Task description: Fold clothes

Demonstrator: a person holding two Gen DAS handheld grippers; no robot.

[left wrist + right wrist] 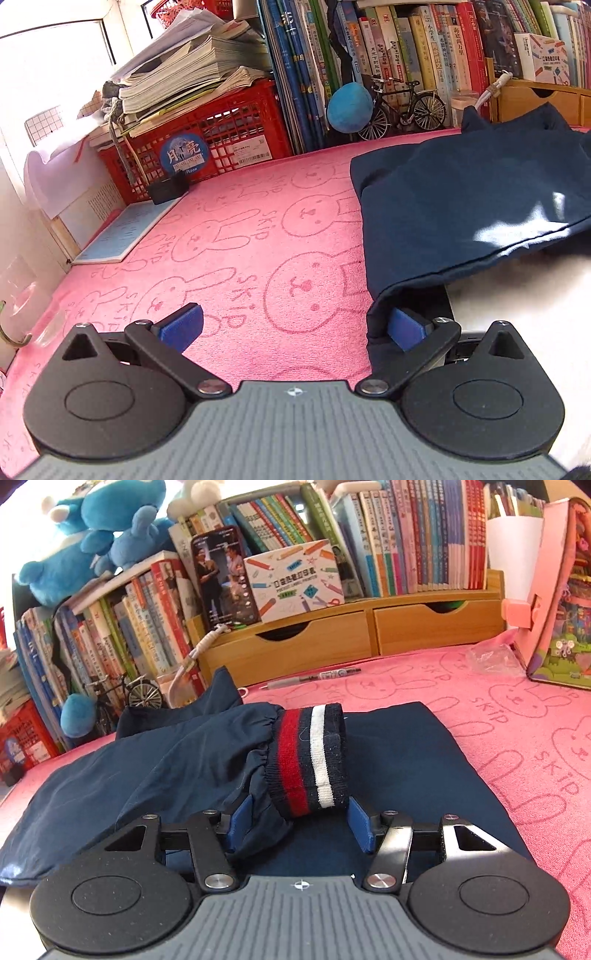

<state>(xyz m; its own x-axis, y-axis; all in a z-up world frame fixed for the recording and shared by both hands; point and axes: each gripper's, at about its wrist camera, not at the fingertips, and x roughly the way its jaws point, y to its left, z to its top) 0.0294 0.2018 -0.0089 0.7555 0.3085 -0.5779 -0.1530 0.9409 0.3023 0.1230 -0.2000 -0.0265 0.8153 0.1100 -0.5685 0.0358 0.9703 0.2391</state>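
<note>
A navy jacket (pixel 388 760) lies on the pink rabbit-print towel (pixel 517 738). Its sleeve is drawn across the body and ends in a cuff (pixel 310 757) striped red, white and navy. The cuff sits between the blue pads of my right gripper (pixel 300 826), which is shut on it, with sleeve cloth draping over the left pad (pixel 239 827). In the left wrist view the jacket (pixel 461 206) fills the right side. My left gripper (pixel 293 326) stands wide open over the towel (pixel 240 240). Its right pad (pixel 406 328) touches the jacket's near corner, and nothing lies between the fingers.
A red crate (pixel 207 147) with stacked papers, a notebook (pixel 125 229), a model bicycle (pixel 402 107) and rows of books line the back. A wooden drawer unit (pixel 351 638), a pen (pixel 314 677), a phone (pixel 225 576) and a pink box (pixel 554 590) stand behind the jacket.
</note>
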